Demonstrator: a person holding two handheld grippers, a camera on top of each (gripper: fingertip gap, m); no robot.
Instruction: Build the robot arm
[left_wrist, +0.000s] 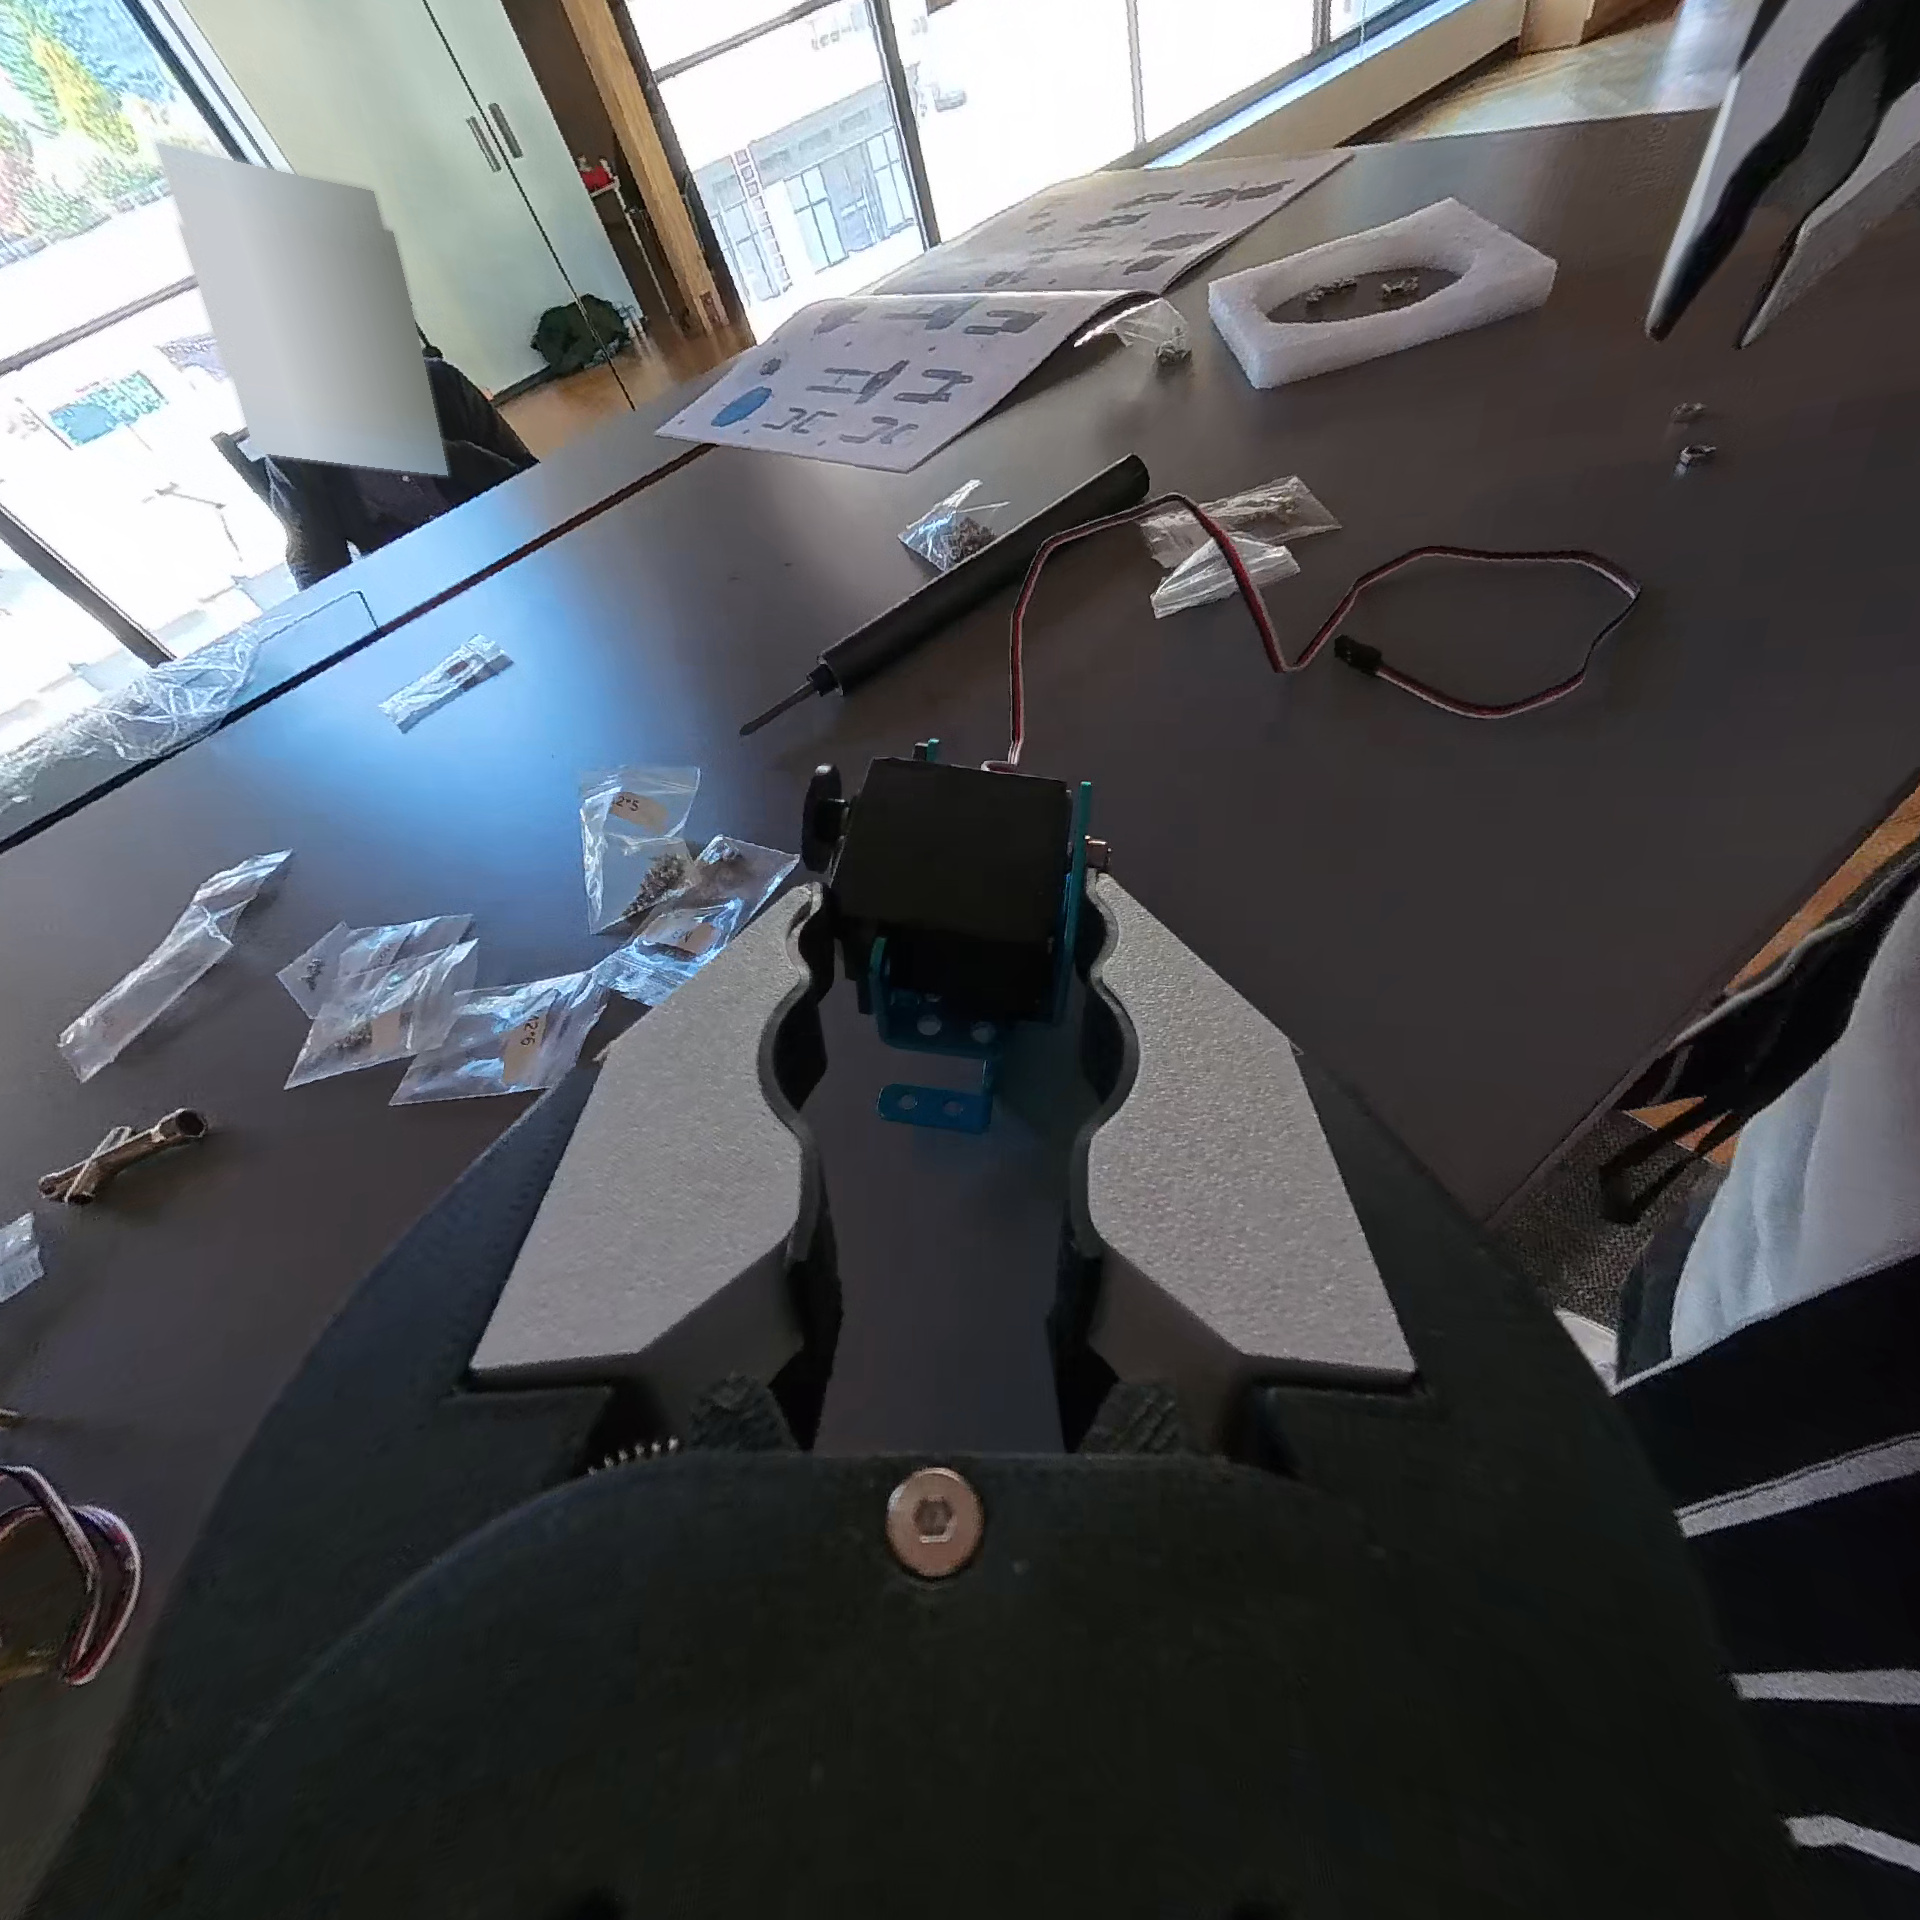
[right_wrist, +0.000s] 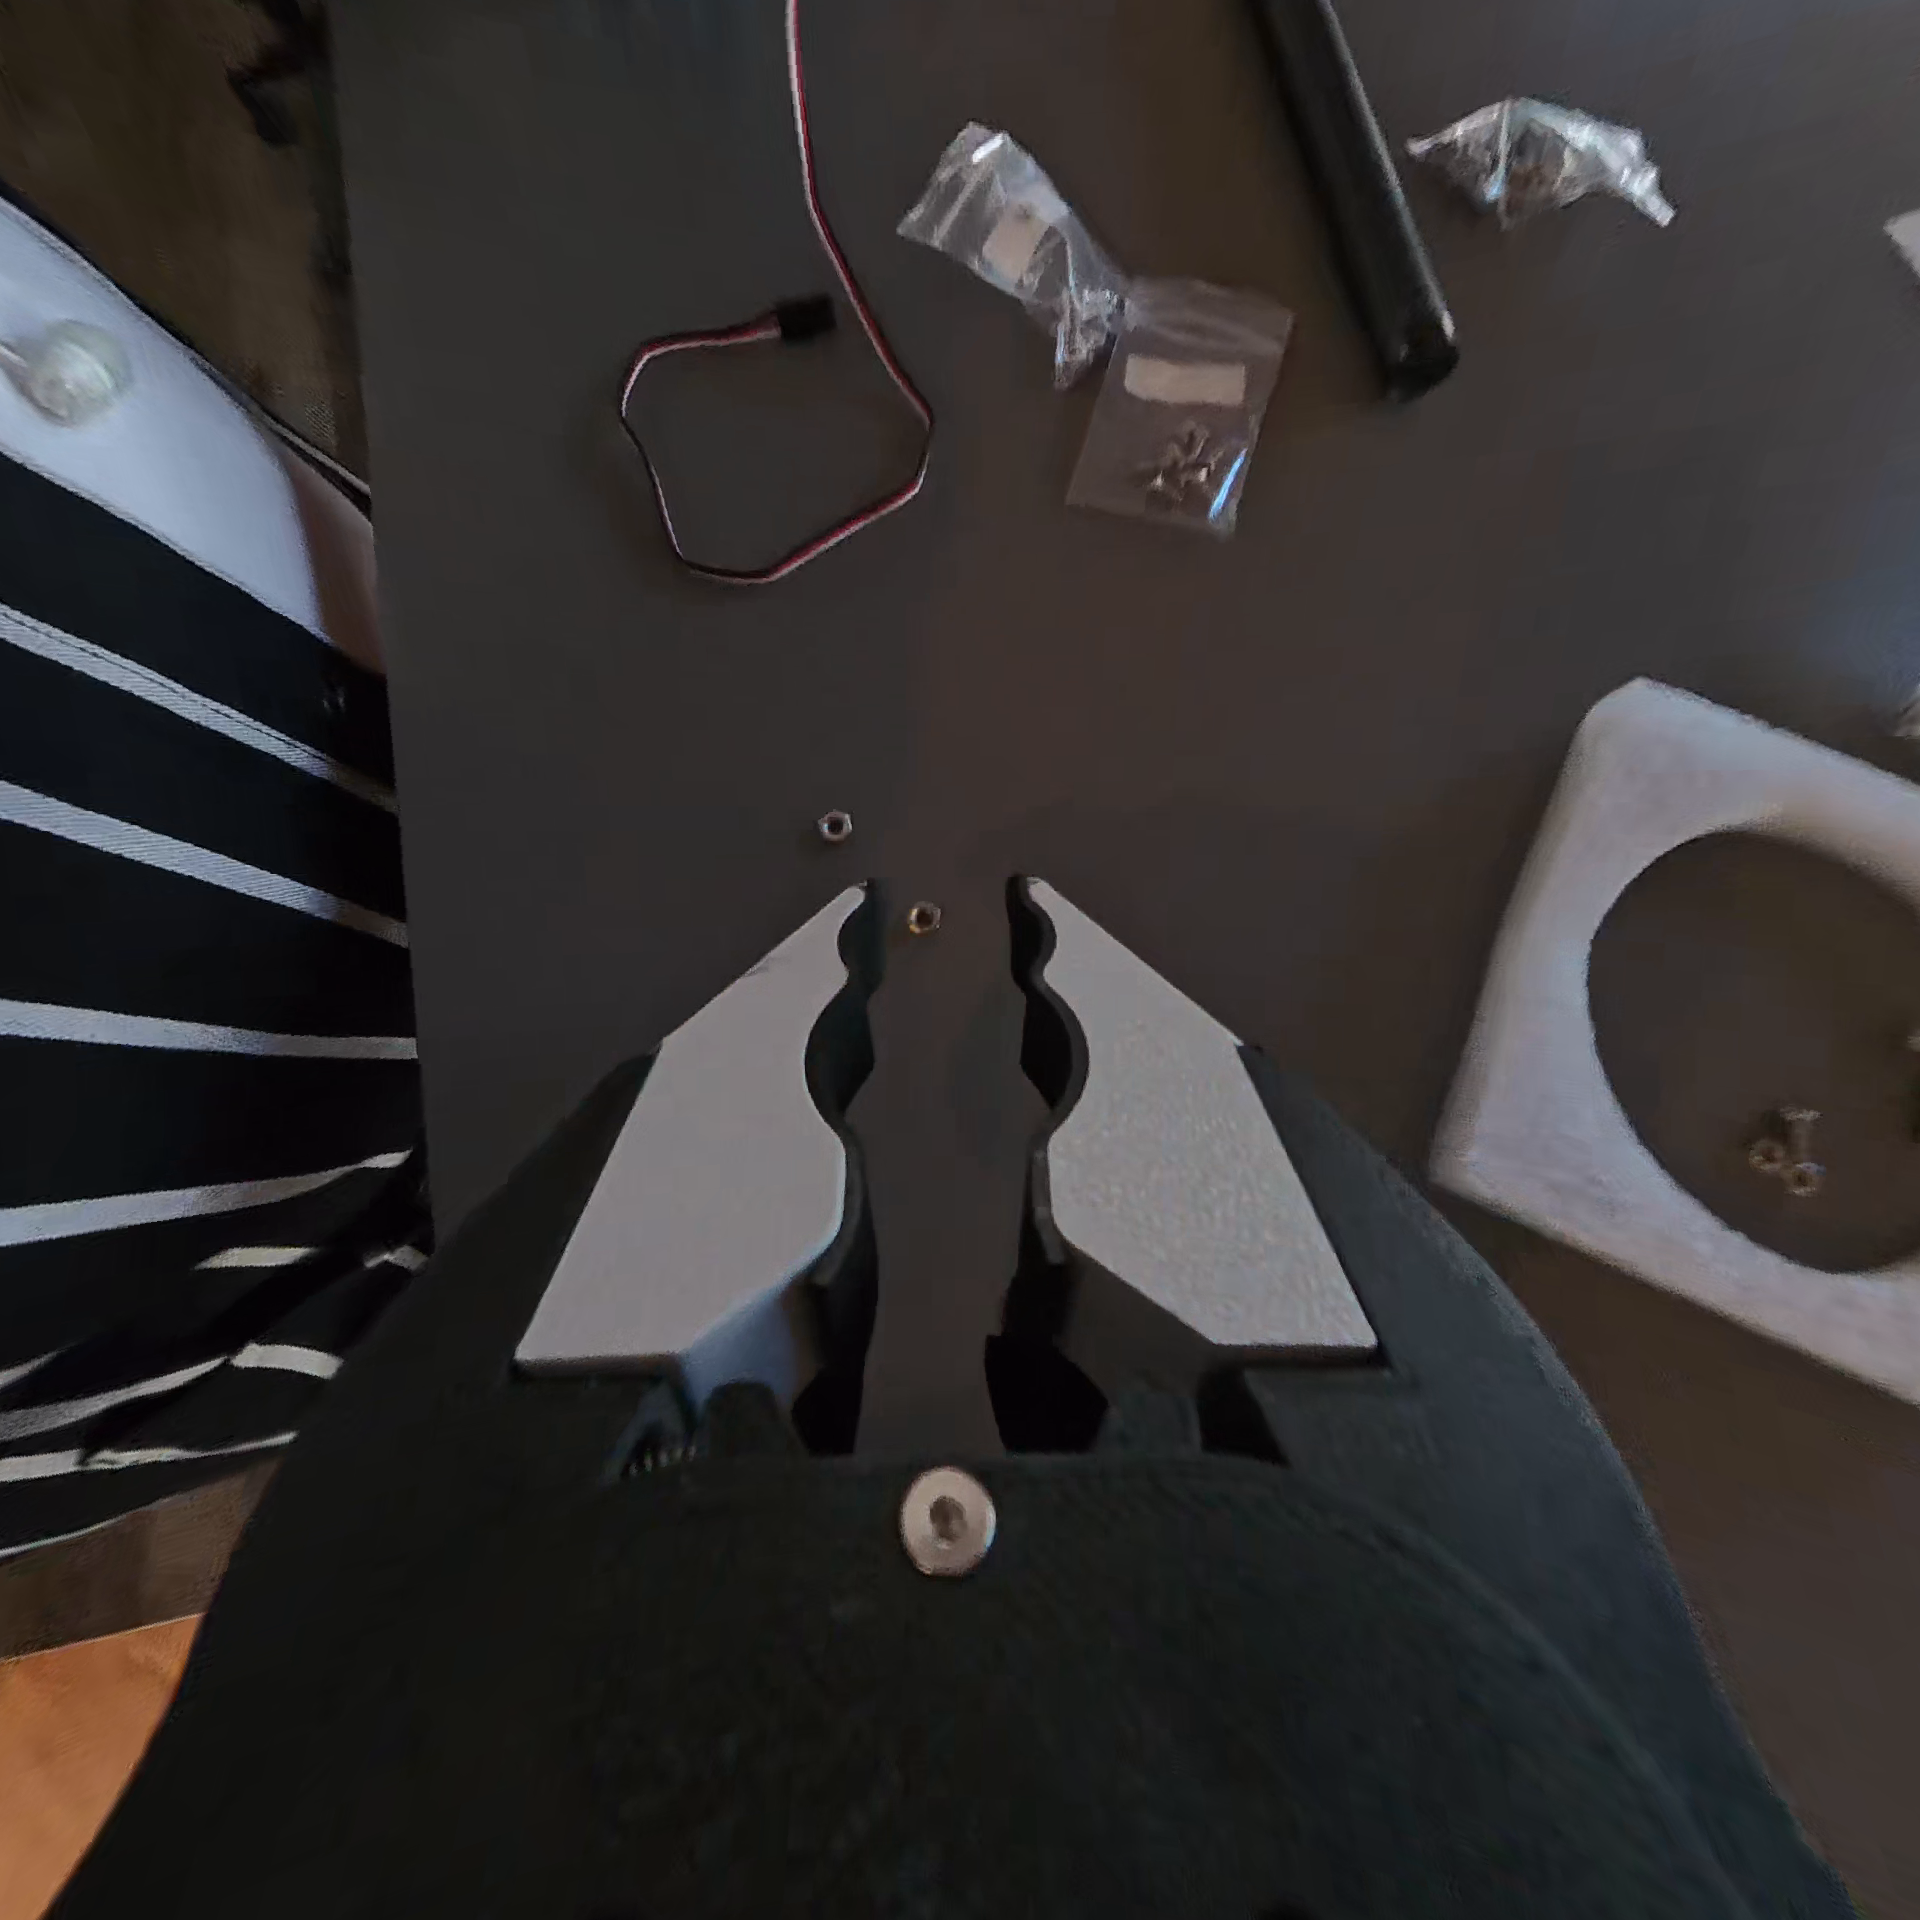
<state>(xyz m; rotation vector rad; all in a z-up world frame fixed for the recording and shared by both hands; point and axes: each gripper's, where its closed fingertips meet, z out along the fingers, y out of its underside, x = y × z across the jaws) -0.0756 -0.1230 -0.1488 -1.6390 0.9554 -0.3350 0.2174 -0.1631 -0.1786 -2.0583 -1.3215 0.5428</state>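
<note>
My left gripper (left_wrist: 951, 914) is shut on a black servo motor (left_wrist: 956, 862) mounted in a blue metal bracket (left_wrist: 930, 1049), held just above the dark table (left_wrist: 1351, 935). The servo's red-white-black cable (left_wrist: 1455, 623) trails off over the table. My right gripper (right_wrist: 940, 894) is open and empty, pointing down at the table (right_wrist: 727, 675). A small brass-coloured nut (right_wrist: 922, 916) lies between its fingertips, near the left one. A silver nut (right_wrist: 834, 825) lies just beyond. The right gripper also shows at the top right of the left wrist view (left_wrist: 1704, 332).
A black screwdriver (left_wrist: 977, 592) lies behind the servo. Several small plastic bags of screws (left_wrist: 447, 1018) are scattered at left. A white foam tray (left_wrist: 1382, 301) holding screws and an open instruction booklet (left_wrist: 935, 364) lie farther off. A person in a striped top (right_wrist: 156, 831) is at the table's edge. My right fingertips sit around 30 cm from my left ones. The left tips stand about 20 cm off the black screwdriver (left_wrist: 977, 592). Look for it in the right wrist view (right_wrist: 1288, 88) too.
</note>
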